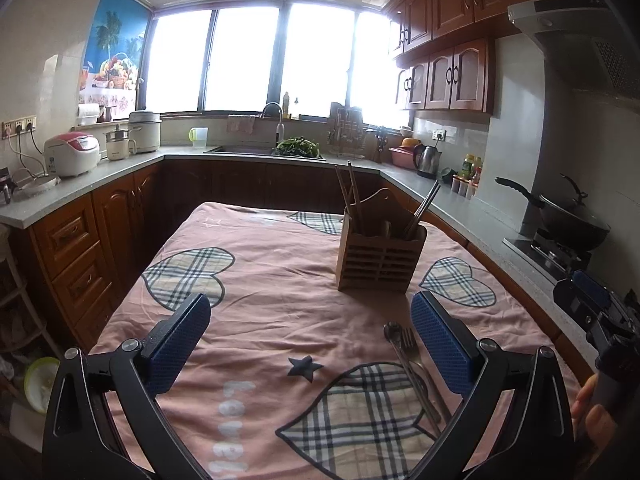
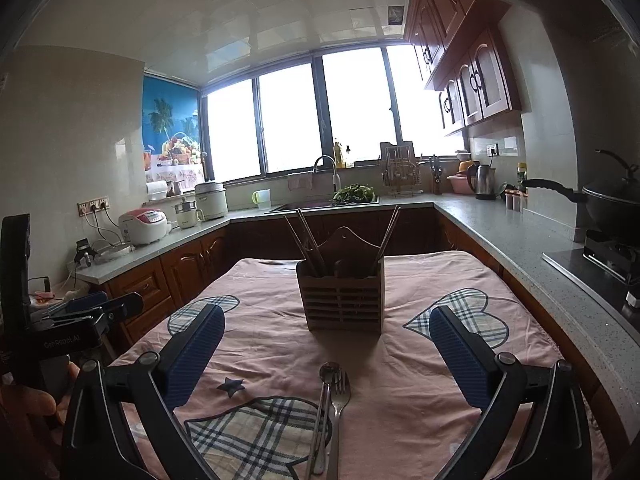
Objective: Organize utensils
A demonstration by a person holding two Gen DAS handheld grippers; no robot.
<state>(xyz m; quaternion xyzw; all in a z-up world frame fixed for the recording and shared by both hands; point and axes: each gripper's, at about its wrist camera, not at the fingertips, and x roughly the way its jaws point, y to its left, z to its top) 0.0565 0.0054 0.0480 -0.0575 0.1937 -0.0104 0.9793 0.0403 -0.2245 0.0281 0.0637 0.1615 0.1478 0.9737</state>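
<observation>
Evidently both the left claw (image 1: 310, 336) and right claw (image 2: 326, 344) gape wide and empty, lined up toward the steel fork (image 2: 338, 404) and spoon (image 2: 326, 392) lying before the slatted wooden utensil holder (image 2: 342, 300), ready for pickup.

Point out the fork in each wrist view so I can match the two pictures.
Left wrist view: the fork lies low and right of centre on the pink tablecloth, just inside the left gripper's right finger, beside a spoon.
Right wrist view: the fork lies bottom centre, between the fingers of the open right gripper.
Shared landmark: the wooden utensil holder stands beyond the fork in both.
</observation>
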